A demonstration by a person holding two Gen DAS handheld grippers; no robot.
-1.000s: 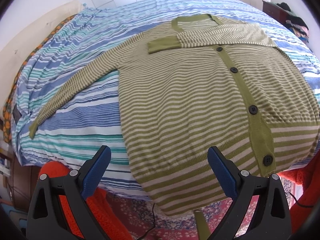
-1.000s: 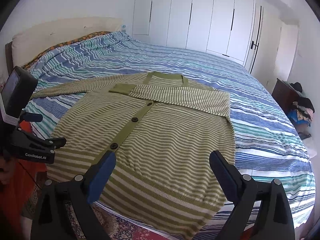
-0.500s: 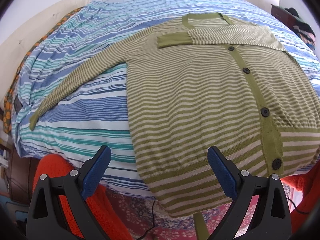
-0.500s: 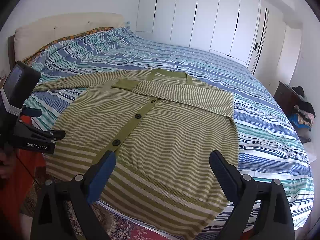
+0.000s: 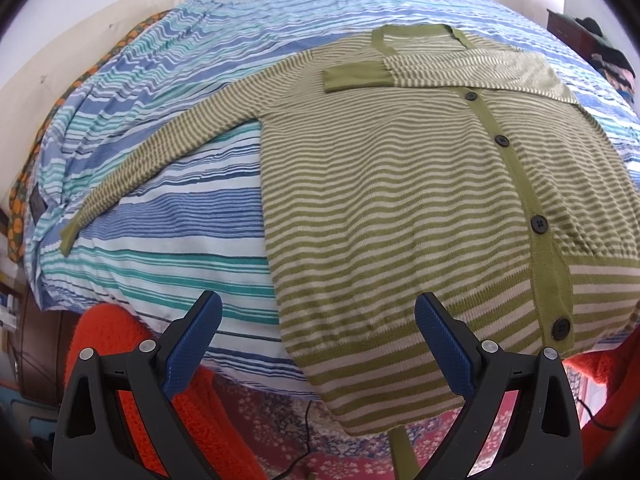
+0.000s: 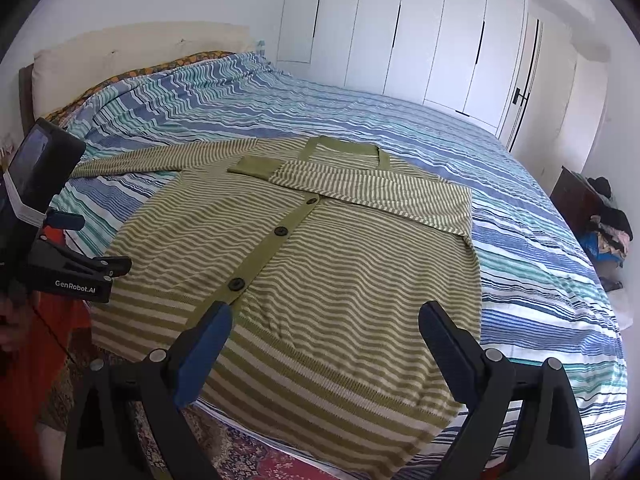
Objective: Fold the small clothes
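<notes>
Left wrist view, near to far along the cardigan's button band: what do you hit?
Hem edge → bottom button → second button → third button → top button → folded sleeve lying across the chest → neckline → striped bedspread.

The left black plastic tool with blue ribbed finger pads (image 5: 316,334) has its two fingers spread wide apart, and nothing is between them. One blue pad (image 5: 192,346) stands at the left and the other at the right. The right black plastic tool with the same blue pads (image 6: 326,344) is also spread wide and holds nothing. In the right wrist view the left tool (image 6: 76,270) appears at the left edge, pointing to the right, with its camera block above. Part of a hand is at that edge, but it is blurred.
</notes>
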